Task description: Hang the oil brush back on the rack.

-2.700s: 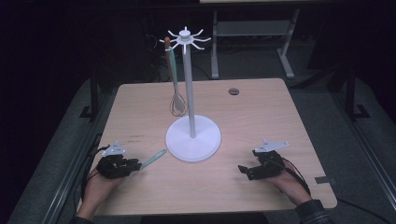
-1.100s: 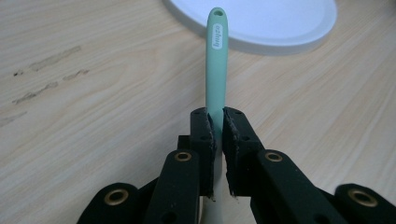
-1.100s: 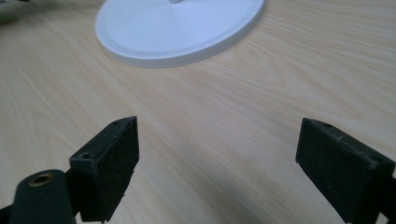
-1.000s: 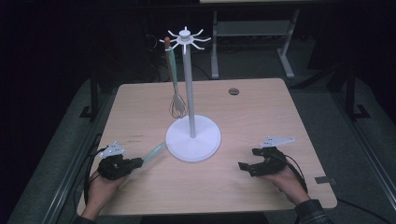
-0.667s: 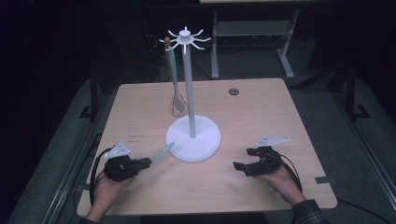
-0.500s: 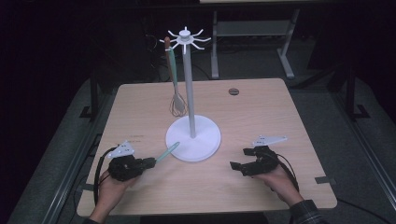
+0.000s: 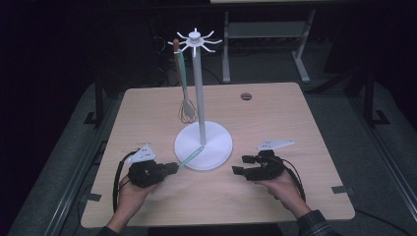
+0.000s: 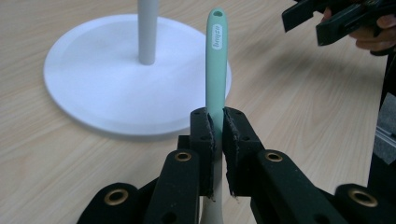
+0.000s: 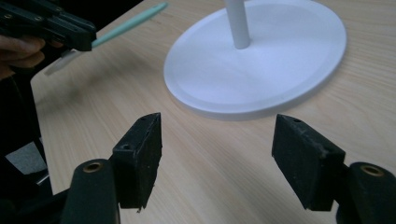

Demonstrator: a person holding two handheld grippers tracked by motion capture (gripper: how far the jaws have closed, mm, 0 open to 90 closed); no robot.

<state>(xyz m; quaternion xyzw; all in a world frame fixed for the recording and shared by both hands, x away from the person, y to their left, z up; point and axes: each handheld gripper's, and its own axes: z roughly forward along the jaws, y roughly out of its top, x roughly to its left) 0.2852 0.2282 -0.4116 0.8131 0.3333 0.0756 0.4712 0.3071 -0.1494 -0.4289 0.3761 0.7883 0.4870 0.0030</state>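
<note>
The left hand-held gripper (image 8: 215, 140) pinches a mint-green utensil (image 8: 216, 60) partway along its handle, jaws pressed tight on it. The handle's free end, with its hanging hole, points ahead of the jaws over the rim of the white stand (image 7: 203, 145), whose base lies just in front.

The grip is narrow and the handle smooth, so the utensil could twist or slide in the jaws if it is swung upward quickly. The hole is small and the hooks sit high on the pole, so a poor angle could miss the hook or knock the stand. A whisk (image 7: 186, 109) already hangs from one hook beyond the left gripper and could be bumped loose.

The right hand-held gripper (image 9: 219, 158) is spread wide and holds nothing, low over the counter (image 7: 305, 123), with the stand ahead of it.

No containers are here; the stand holds the whisk alone.
</note>
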